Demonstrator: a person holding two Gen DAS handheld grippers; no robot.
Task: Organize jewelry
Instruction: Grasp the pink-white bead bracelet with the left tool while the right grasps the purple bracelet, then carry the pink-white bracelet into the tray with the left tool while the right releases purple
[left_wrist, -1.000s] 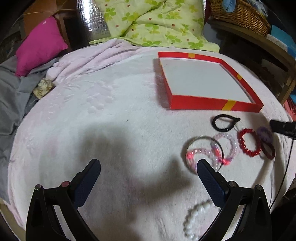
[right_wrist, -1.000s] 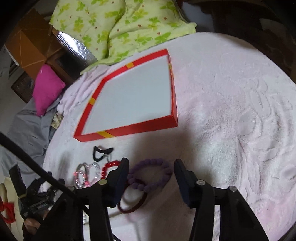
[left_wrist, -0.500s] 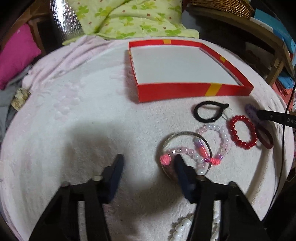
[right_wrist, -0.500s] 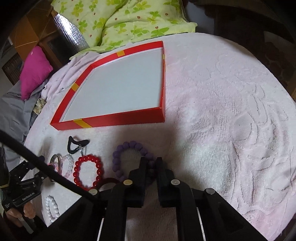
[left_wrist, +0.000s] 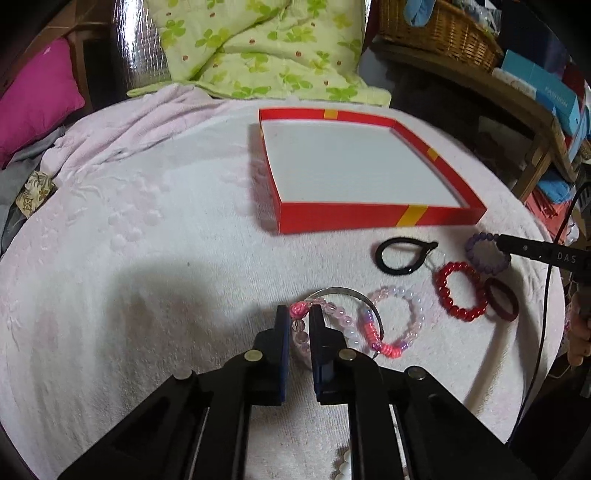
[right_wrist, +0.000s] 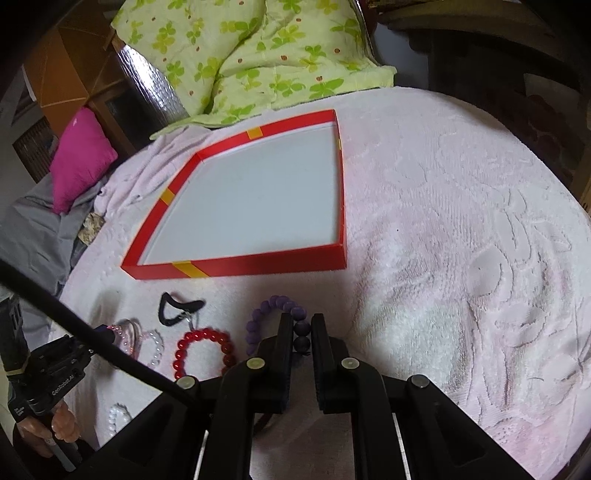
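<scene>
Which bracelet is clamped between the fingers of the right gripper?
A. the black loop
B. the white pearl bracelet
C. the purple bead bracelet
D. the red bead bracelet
C: in the right wrist view the right gripper has its fingers shut on the dark beads of the purple bead bracelet.

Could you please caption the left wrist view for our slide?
Left gripper shut on pink beaded bracelet before the empty red tray.

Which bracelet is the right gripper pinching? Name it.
The purple bead bracelet: its dark beads sit between the right gripper's shut jaws. The red bead bracelet lies free to its left, and the pink one is in the left gripper.
</scene>
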